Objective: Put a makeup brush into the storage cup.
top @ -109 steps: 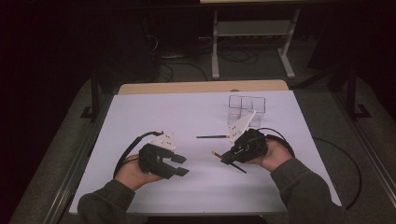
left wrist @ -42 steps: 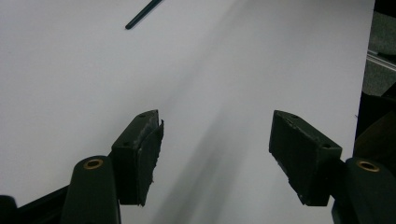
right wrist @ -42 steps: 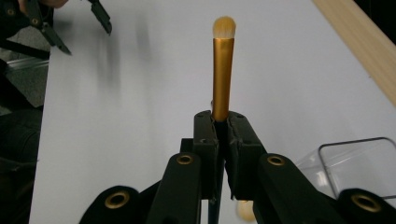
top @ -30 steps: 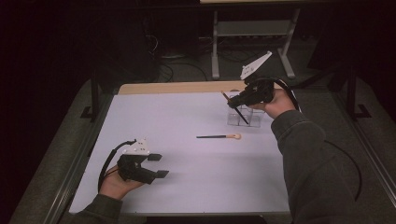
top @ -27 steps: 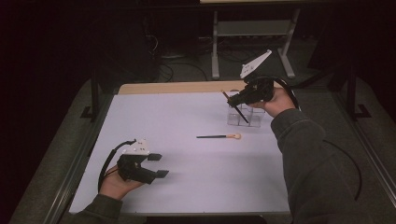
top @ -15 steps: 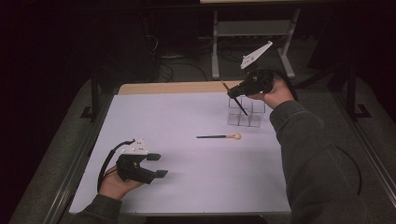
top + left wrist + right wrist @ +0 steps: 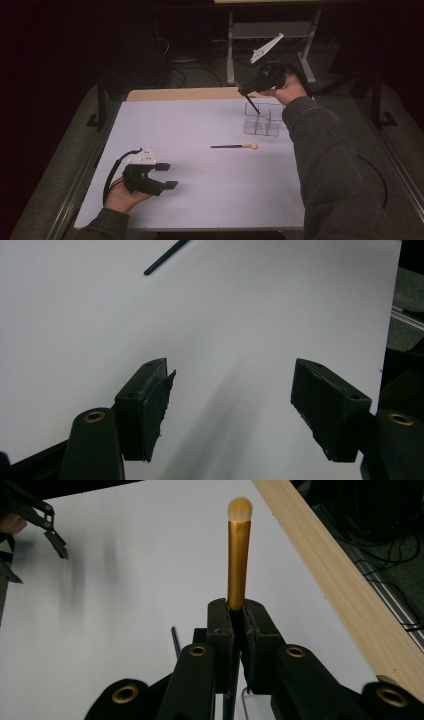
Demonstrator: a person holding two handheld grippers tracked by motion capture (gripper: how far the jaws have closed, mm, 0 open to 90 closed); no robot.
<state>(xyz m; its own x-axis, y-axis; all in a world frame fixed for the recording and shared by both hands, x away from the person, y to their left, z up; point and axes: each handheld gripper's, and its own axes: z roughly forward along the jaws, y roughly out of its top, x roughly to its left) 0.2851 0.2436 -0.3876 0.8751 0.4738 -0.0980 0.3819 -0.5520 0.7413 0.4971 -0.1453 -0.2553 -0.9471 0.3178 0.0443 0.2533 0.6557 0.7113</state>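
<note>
1. Nearest, at the front left of the table (image 7: 200, 200): left gripper (image 7: 167, 175), cradled in a hand, low over the white top. Jaws wide apart, with bare table between them in the left gripper view (image 7: 232, 400); gripping nothing.
2. Farther in, near the middle of the table: loose brush (image 7: 234, 146), lying flat, pale bristles toward the right, dark handle toward the left. Well apart from both grippers. Handle end seen at the top of the left gripper view (image 7: 165, 257).
3. Just beyond that brush, toward the right: clear box (image 7: 262, 122) with several compartments, standing on the table, close to the loose brush but not touching it.
4. Above the far side of the box: right gripper (image 7: 245, 92), raised off the table at the end of a grey sleeve (image 7: 325, 165). Jaws clamped tight on the held brush (image 7: 251, 105), pinched around the stem just below the gold collar in the right gripper view (image 7: 237, 611).
5. Held brush (image 7: 238, 555) tilted: bristles away from the hand, dark handle slanting down to the box's far-left compartment. Inside it or just over the rim: cannot tell.
6. Farthest: wooden strip (image 7: 180, 94) along the table's back edge, then a metal stand (image 7: 270, 30) on the dark floor.
</note>
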